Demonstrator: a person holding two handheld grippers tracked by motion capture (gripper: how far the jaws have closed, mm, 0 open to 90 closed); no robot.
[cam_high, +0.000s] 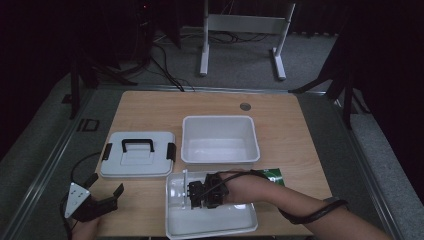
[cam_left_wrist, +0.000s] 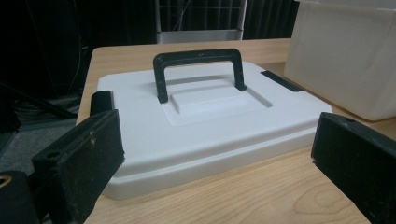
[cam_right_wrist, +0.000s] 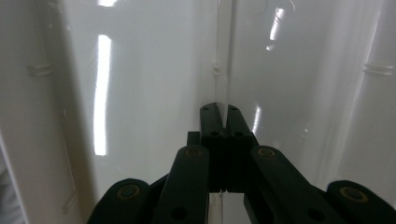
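Tray (cam_high: 210, 225) first: the clear plastic tray is set at the near edge of the wooden table (cam_high: 150, 107), right in front of the deep white bin (cam_high: 220, 138), and the right gripper (cam_high: 192, 192) is lowered into its left part. From the high view the person's right forearm is seen reaching in from the lower right, with a black cable looped around it. A thin white ridge or rod (cam_right_wrist: 223, 65) runs along the tray's glossy inside, and in the right gripper view the jaws are seen clenched together, with the tips pinched right at that ridge (whether it's actually gripped or the tips just sit against it can't be told from these shots).

A green packet (cam_high: 272, 175) is tucked under the forearm, just beside the tray's far right corner and near the bin.

Over on the left, the left gripper (cam_high: 106, 194) is held low above the table's near left corner, with the grey three-cornered plate on top of it. Its jaws are spread wide with nothing between them. It's pointed at the white lid (cam_left_wrist: 196, 121), which lies flat on the table just left of the bin, black handle (cam_left_wrist: 200, 70) up and black latches at its sides. Lid and left gripper are kept apart, no contact.

A small round grey cap (cam_high: 245, 106) is set into the tabletop behind the bin.
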